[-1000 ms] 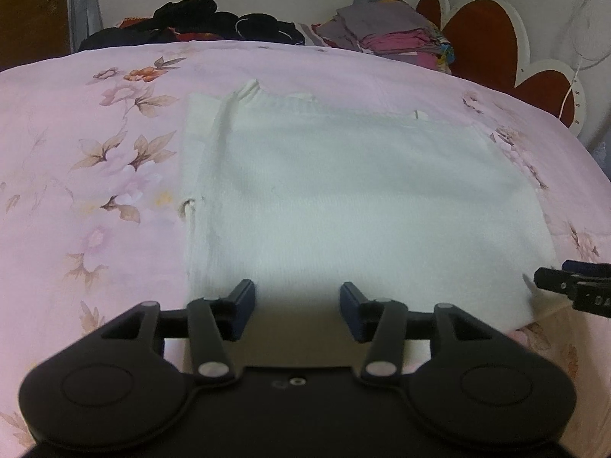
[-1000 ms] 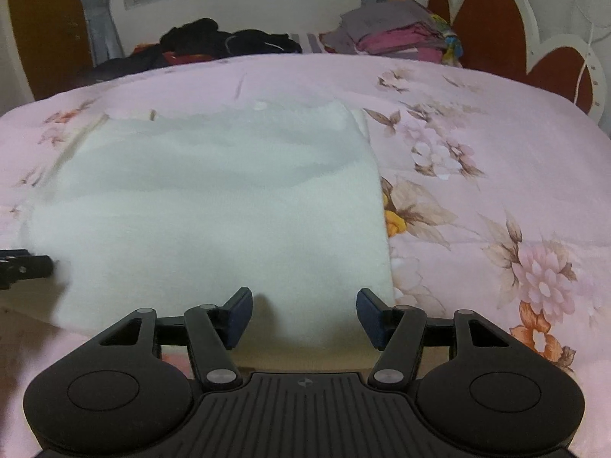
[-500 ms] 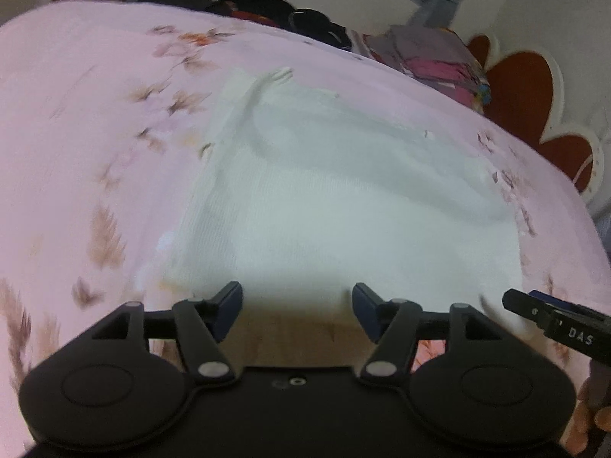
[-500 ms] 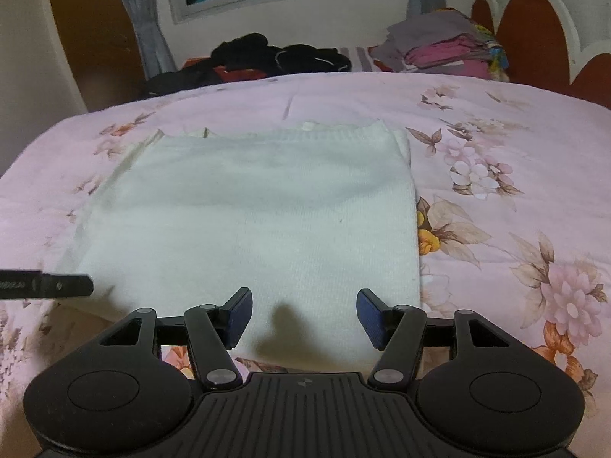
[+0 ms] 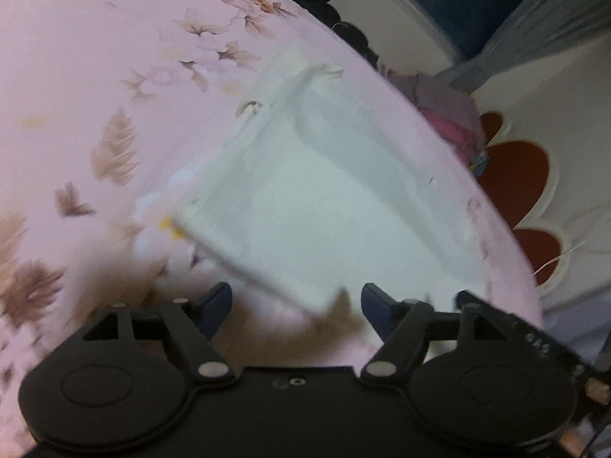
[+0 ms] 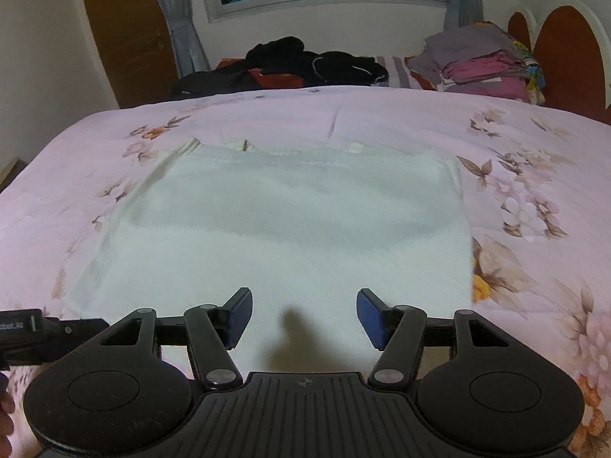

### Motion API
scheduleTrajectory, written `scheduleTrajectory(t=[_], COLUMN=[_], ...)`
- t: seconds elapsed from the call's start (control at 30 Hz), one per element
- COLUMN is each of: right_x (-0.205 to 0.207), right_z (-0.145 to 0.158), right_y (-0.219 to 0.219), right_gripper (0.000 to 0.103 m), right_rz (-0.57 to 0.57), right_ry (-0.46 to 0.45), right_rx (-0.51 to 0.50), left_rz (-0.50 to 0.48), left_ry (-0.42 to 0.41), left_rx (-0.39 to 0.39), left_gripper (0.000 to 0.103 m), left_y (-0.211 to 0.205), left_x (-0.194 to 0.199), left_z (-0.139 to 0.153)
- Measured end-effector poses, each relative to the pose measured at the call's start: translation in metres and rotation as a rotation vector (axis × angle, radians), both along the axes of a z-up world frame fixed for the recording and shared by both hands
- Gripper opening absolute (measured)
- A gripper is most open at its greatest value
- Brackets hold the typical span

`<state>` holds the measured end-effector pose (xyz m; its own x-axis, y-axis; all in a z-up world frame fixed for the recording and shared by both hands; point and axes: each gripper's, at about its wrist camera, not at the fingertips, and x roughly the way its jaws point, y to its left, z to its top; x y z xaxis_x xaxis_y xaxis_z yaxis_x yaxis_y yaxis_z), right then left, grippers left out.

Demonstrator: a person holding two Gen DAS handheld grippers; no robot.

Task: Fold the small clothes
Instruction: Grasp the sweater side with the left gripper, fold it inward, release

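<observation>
a white garment (image 6: 290, 236) lies flat at centre frame on the bed (image 6: 515, 141). left gripper (image 5: 296, 301), its fingers just widening, and right gripper (image 6: 303, 315) both hang released at its near hem; best pinch both corners evenly before folding.

Dim indoor light; left wrist view motion-blurred and tilted, right view sharp; shadow crosses the white garment (image 6: 290, 236)
</observation>
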<state>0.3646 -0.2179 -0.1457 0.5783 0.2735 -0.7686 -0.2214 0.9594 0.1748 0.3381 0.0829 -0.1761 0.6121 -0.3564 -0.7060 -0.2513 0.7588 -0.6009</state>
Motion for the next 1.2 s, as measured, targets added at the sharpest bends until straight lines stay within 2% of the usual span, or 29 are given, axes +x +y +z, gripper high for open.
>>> scheduleTrajectory(t=[0.2,0.33,0.43,0.5,0.57,0.6,0.67,0.73,0.87,1.0,1.2], right_x=[0.04,0.063,0.069,0.066,0.067,0.066,0.065,0.062,0.063,0.059,0.058], right_z=[-0.003,-0.014,-0.038,-0.044,-0.041,-0.039,-0.049,-0.051,-0.045,-0.049,-0.031], right_y=[0.025,0.036,0.045,0.05,0.048,0.044,0.041,0.046,0.04,0.044,0.01], right_gripper=[0.06,0.06,0.06,0.06,0.06,0.06,0.06,0.062,0.062,0.067,0.067], right_rz=[-0.029,-0.068,-0.064,-0.035,-0.035,-0.054,-0.062,-0.023,-0.051,-0.013,-0.08], right_ry=[-0.014,-0.01,0.034,0.002,0.004,-0.01,-0.003,-0.028,-0.014,-0.025,-0.007], right_rx=[-0.021,-0.03,-0.087,-0.138,-0.132,-0.111,-0.129,-0.172,-0.124,-0.161,0.001], left_rz=[0.081,0.114,0.142,0.162,0.176,0.181,0.193,0.198,0.177,0.164,0.104], left_ry=[-0.064,-0.09,-0.104,-0.105,-0.105,-0.109,-0.112,-0.115,-0.139,-0.157,-0.242], left_rx=[-0.141,-0.178,-0.189,-0.198,-0.203,-0.204,-0.19,-0.181,-0.108,-0.055,0.055], left_gripper=[0.075,0.071,0.055,0.044,0.032,0.03,0.019,0.014,0.011,0.008,0.007], left_y=[0.009,0.009,0.012,0.015,0.019,0.02,0.021,0.023,0.017,0.011,-0.011], left_x=[0.029,0.047,0.054,0.056,0.054,0.053,0.052,0.051,0.047,0.046,0.044], left_z=[-0.015,-0.02,-0.026,-0.03,-0.032,-0.032,-0.033,-0.033,-0.022,-0.01,0.023])
